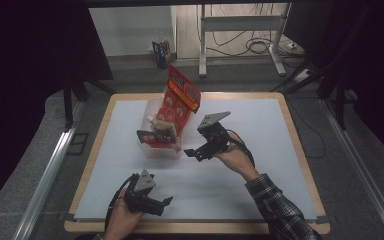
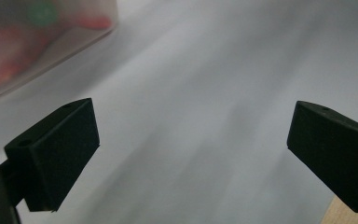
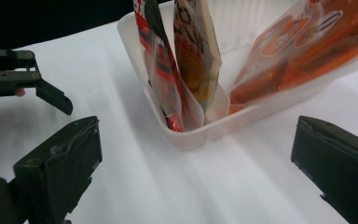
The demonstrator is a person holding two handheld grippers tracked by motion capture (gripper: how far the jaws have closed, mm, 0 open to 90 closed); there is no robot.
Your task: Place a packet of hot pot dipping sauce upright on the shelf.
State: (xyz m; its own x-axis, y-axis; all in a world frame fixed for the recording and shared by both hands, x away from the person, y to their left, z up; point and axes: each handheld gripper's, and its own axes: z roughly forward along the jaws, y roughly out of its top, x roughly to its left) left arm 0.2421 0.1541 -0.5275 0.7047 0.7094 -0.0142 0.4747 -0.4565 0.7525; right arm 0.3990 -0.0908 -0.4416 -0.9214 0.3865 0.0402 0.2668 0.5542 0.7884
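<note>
A clear plastic bin [image 1: 152,145] stands on the white table sheet, left of centre. A big orange snack bag [image 1: 181,95] leans out of its far end. In the right gripper view a red packet [image 3: 161,70] and a tan packet [image 3: 196,51] stand upright in the bin's [image 3: 186,137] near corner, beside the orange bag [image 3: 303,46]. My right gripper [image 1: 197,145] hovers just right of the bin, jaws open and empty [image 3: 196,140]. Near the table's front edge, my left gripper [image 1: 164,206] is open with nothing in it [image 2: 192,123]. The bin [image 2: 37,42] is a blur at upper left of its view.
The wooden table rim [image 1: 195,227] runs along the front, right behind the left gripper. Bare white sheet [image 1: 260,125] stretches right of the bin. A metal stand [image 1: 240,30] and cables lie on the floor beyond the table. From the right gripper view, the left gripper [image 3: 51,95] is at far left.
</note>
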